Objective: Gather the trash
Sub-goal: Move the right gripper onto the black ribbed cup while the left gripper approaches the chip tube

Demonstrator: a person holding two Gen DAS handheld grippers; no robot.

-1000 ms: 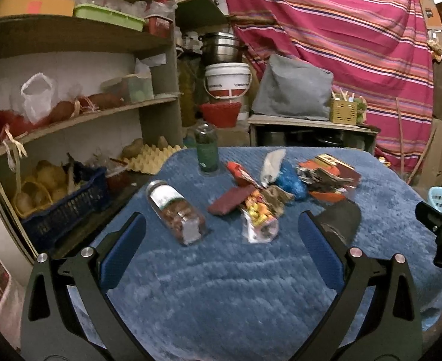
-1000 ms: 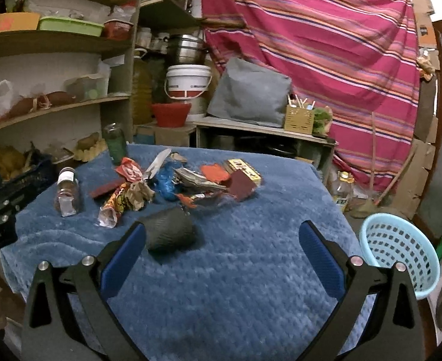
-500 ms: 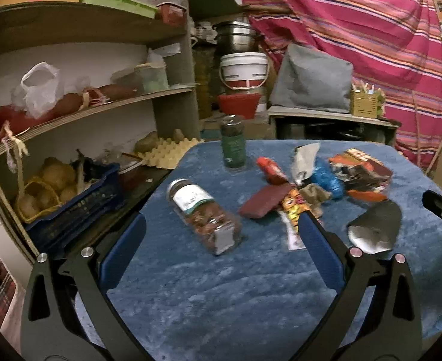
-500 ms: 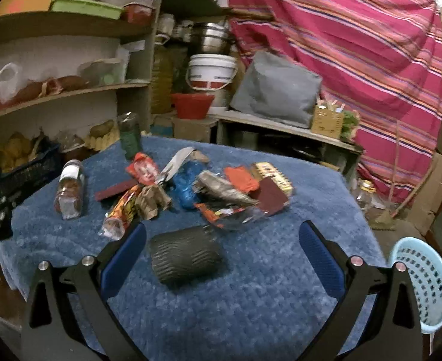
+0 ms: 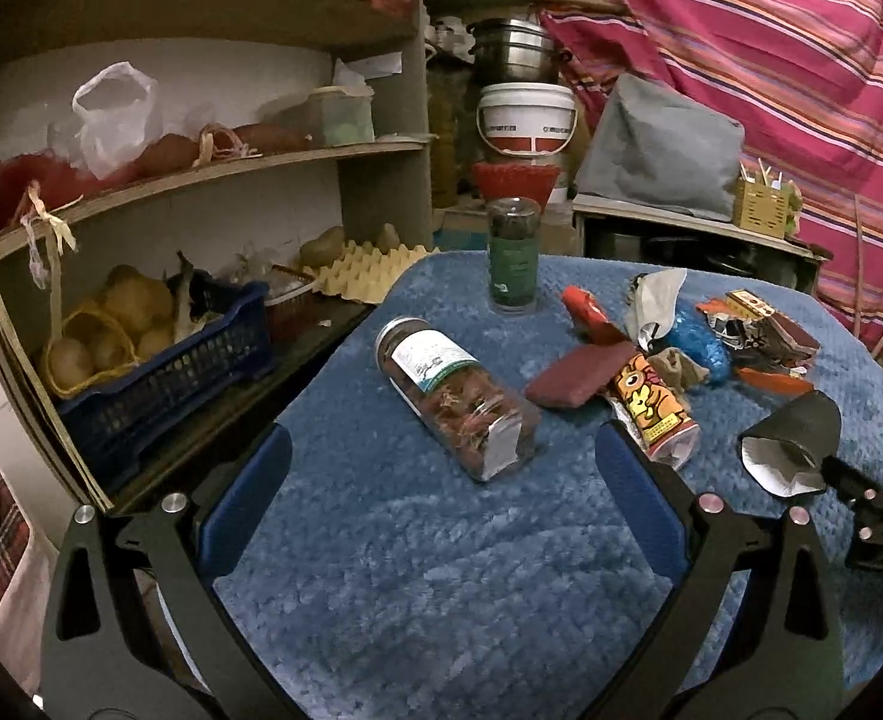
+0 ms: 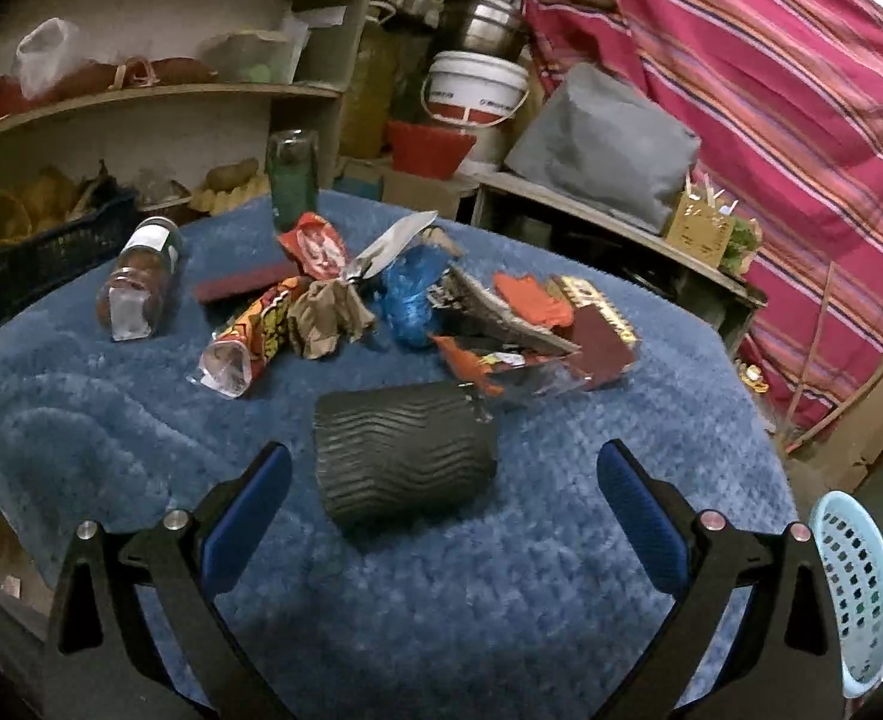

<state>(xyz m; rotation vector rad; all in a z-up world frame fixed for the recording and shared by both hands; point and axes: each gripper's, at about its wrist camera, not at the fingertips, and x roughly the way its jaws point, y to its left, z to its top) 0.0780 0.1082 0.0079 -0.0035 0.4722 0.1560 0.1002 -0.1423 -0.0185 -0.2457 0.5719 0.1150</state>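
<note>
A heap of wrappers (image 6: 429,306) lies on the blue-covered table (image 6: 501,588). A black ribbed paper cup (image 6: 402,459) lies on its side just ahead of my open right gripper (image 6: 441,498), between the fingers' line. In the left wrist view the cup (image 5: 792,441) lies at the right. A clear jar (image 5: 456,402) lies on its side just beyond my open, empty left gripper (image 5: 441,492). An orange snack wrapper (image 5: 651,414) and a maroon packet (image 5: 579,375) lie right of the jar.
A green bottle (image 5: 513,258) stands at the table's far edge. Shelves with a blue crate (image 5: 159,372) and an egg tray (image 5: 369,267) stand to the left. A light-blue basket (image 6: 855,588) sits on the floor to the right. A striped curtain (image 5: 771,60) hangs behind.
Both grippers have moved forward over the table. The jar now sits closer to the left gripper, and the black cup closer to the right gripper. Both stay open.
</note>
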